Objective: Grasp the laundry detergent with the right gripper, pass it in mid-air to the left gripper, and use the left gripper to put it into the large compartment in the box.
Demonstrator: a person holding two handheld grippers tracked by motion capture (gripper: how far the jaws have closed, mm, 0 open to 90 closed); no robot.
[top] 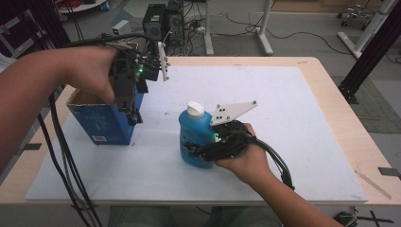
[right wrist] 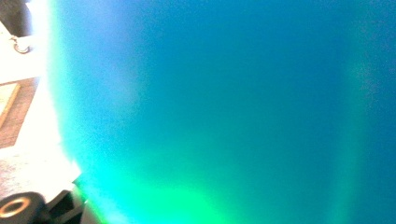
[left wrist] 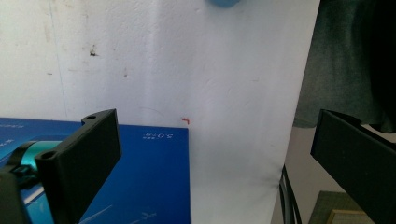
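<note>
The squat blue plastic bottle with a white screw cap [top: 195, 137] stands upright on the white mat, a little toward the person's side of the middle, and the right tool [top: 201, 150] has it clamped low on its body from the right, the jaws pressed against the bottle's flank. The right gripper view looks straight onto the bottle's [right wrist: 224, 112] blue wall, washed green near the bottom by the tool's own light. The grey three-cornered plate [top: 232, 112] on that tool stands just beside the cap.

The bottle is translucent blue with a printed label on its front; the cap is plain white and on.

Well to the left stands an open blue cardboard box [top: 101, 120], upright, its brown inner flap showing at the top. The left tool [top: 133, 116] hangs over the box's right edge, pointing down, its jaws spread wide with nothing between them; in the left gripper view the box's blue side [left wrist: 149, 177] lies under the left jaw.

The white mat [top: 283, 118] covers most of the pale wooden table [top: 331, 94]. Beyond the table are grey floor, trailing cables, white desk legs and black equipment boxes [top: 163, 23].
</note>
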